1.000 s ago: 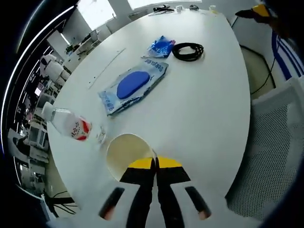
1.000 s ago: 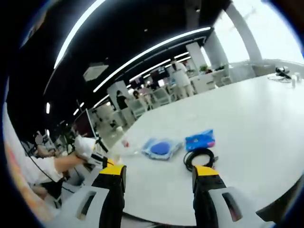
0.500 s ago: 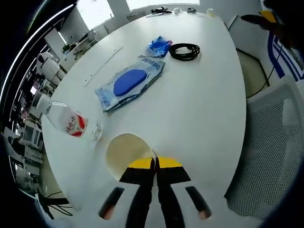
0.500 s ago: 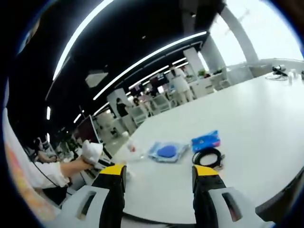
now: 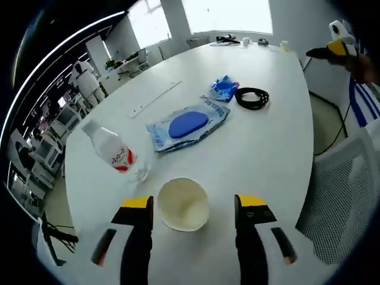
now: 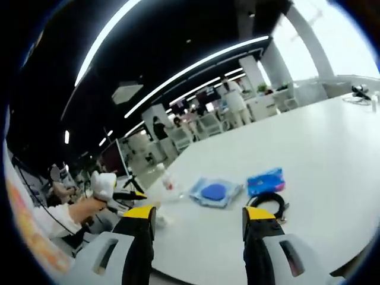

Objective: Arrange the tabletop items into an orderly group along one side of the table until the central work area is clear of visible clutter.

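White oval table (image 5: 261, 148) in an open office, with items strung from near-left to far-right in the left gripper view: plastic bottle (image 5: 113, 151) lying on its side, paper cup (image 5: 184, 203) upright near the table's near edge, flat blue-and-clear pouch (image 5: 187, 124), small blue packet (image 5: 222, 88), and coiled black cable (image 5: 252, 98) just beside that packet. Left gripper (image 5: 193, 206) spread wide, grasping nothing, cup standing between its yellow-tipped jaws without clear contact. Right gripper (image 6: 199, 212) likewise released and raised above the table edge, with pouch, packet and cable farther off.
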{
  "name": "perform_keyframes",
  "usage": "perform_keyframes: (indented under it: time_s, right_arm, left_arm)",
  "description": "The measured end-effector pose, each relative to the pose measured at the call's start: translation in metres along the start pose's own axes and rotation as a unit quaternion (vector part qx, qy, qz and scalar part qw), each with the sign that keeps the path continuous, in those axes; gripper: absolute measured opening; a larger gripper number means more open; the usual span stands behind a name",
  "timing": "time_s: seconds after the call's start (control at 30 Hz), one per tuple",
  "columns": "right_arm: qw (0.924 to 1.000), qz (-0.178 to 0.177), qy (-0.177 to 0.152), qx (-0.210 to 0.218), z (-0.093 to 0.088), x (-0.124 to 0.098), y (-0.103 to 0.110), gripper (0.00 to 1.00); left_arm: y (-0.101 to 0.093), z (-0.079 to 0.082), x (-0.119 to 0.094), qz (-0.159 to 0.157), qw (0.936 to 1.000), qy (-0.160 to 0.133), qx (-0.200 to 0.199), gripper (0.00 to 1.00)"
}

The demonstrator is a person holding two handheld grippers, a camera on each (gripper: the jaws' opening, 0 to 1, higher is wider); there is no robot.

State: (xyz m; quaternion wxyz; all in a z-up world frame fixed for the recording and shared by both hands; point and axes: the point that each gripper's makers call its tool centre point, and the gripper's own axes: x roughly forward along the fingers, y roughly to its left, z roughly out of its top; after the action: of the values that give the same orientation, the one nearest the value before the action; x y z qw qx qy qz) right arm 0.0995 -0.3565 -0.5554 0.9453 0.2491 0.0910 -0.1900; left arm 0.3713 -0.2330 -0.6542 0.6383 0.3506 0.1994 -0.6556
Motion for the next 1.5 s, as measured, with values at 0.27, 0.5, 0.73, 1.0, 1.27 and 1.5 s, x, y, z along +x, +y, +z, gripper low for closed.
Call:
perform_keyframes:
  time_s: [0.27,0.5,0.73,1.0,1.27,1.5]
  right_arm:
    - [0.9983,0.026,0.05,0.016,0.001,0.028,-0.014,0.7]
    - [0.9953,0.038,0.08,0.038,0.0,0.038,-0.031,0.71]
    - [0.9934,0.049,0.08,0.067,0.01,0.049,-0.049,0.69]
    - [0.9919,0.055,0.09,0.071,0.012,0.051,-0.061,0.67]
    - [0.9886,0.056,0.126,0.062,-0.005,0.061,-0.062,0.62]
    - [0.9854,0.059,0.144,0.069,-0.015,0.072,-0.061,0.56]
  left_arm:
    - [0.014,0.008,-0.026,0.051,0.9899,-0.06,-0.118,0.93]
    - [0.01,0.006,-0.039,0.067,0.98,-0.069,-0.175,0.92]
    - [0.014,0.015,-0.037,0.078,0.9779,-0.063,-0.183,0.89]
    - [0.018,0.031,-0.028,0.077,0.975,-0.065,-0.198,0.79]
    - [0.02,0.06,0.008,0.053,0.9777,-0.057,-0.195,0.69]
    - [0.028,0.073,0.047,0.036,0.9801,-0.033,-0.192,0.64]
